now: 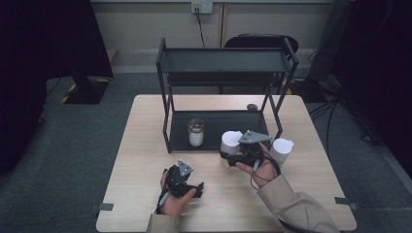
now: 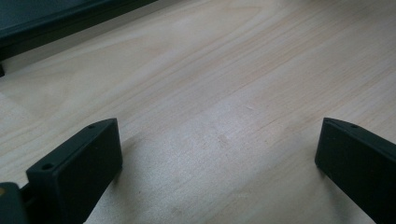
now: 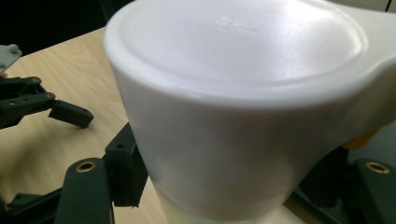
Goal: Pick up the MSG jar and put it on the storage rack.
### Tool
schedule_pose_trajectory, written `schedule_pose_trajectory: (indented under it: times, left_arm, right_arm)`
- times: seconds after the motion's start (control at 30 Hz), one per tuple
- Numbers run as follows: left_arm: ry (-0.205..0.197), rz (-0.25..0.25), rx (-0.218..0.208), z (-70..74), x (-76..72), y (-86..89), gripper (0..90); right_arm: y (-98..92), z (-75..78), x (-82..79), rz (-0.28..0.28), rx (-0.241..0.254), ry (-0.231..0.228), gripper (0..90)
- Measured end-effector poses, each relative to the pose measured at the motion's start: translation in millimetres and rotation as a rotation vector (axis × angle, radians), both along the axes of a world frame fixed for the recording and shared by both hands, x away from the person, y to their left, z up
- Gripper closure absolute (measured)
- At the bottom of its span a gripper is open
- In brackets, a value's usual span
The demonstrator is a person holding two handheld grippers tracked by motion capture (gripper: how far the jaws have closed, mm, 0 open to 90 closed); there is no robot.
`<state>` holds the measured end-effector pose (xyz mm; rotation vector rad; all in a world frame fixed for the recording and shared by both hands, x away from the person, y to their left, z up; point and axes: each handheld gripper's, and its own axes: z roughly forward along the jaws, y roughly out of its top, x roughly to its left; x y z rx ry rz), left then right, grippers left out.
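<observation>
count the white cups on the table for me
2. One white cup is clamped in the right gripper at the front edge of the black rack; the other cup stands just right of that hand. More could be hidden behind the hand.

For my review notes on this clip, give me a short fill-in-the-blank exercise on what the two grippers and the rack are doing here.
1. The right gripper is shut on a white ____.
2. The left gripper has its jaws ____ above the bare table.
3. The glass jar stands on the ____ shelf of the black rack.
4. A second white cup stands on the table to the ____ of the rack, as the high view shows it.

Missing words: cup; open; bottom; right
</observation>
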<state>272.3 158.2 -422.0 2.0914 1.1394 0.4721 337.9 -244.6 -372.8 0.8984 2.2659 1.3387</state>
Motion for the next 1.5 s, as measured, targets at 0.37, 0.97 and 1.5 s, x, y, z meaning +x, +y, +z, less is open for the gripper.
schedule_pose_trajectory:
  times: [0.37, 0.97, 1.5]
  left_arm:
    - [0.0, 0.0, 0.0, 0.0, 0.0, 0.0, 0.0]
    - [0.0, 0.0, 0.0, 0.0, 0.0, 0.0, 0.0]
    - [0.0, 0.0, 0.0, 0.0, 0.0, 0.0, 0.0]
  right_arm:
    - [8.5, 1.8, 11.7, -0.034, -0.012, -0.01, 30.4]
    - [25.8, 1.3, 31.7, -0.078, -0.008, -0.008, 30.4]
    - [36.3, -0.6, 50.0, -0.115, -0.006, -0.012, 30.3]
